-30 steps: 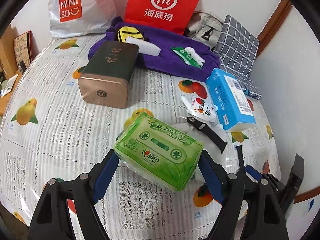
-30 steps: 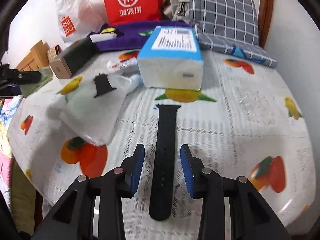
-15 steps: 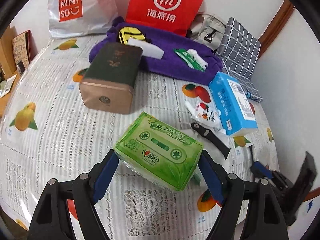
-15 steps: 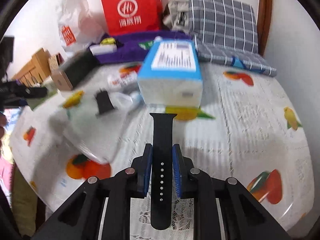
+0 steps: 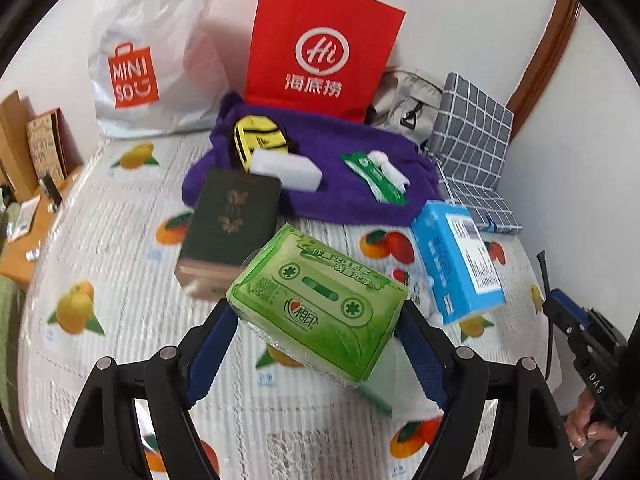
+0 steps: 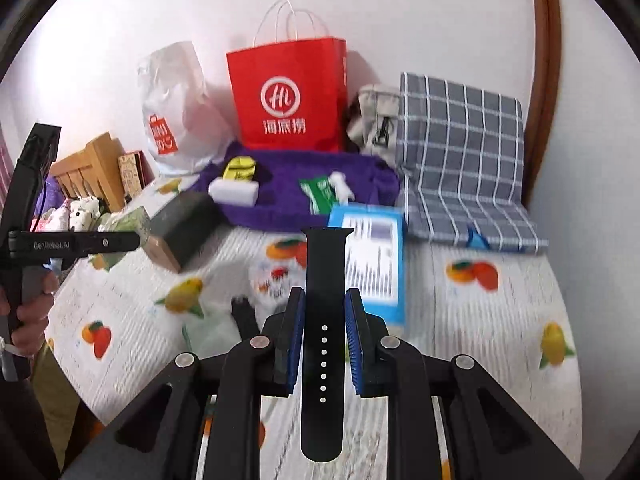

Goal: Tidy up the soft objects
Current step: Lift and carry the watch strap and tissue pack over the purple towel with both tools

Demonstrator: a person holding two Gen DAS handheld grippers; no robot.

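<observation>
1. The green tissue pack (image 5: 316,304) is clamped between the widely spread blue pads of the left gripper (image 5: 318,320) and is held above the bed (image 5: 120,240).
2. The black strap (image 6: 324,320) is pinched between the nearly closed pads of the right gripper (image 6: 324,308); it is lifted off the bed, with its wide end pointing away.
3. Just behind the pack, a dark green box (image 5: 228,224) is seen; to the right lies a blue box (image 5: 456,264).
4. Further back, a purple towel (image 5: 340,196) is spread, and on it lie a yellow pouch (image 5: 258,138), a white sponge (image 5: 286,170) and a green wipes packet (image 5: 374,176).
5. Against the wall a red bag (image 5: 320,48) and a white bag (image 5: 148,60) are standing.
</observation>
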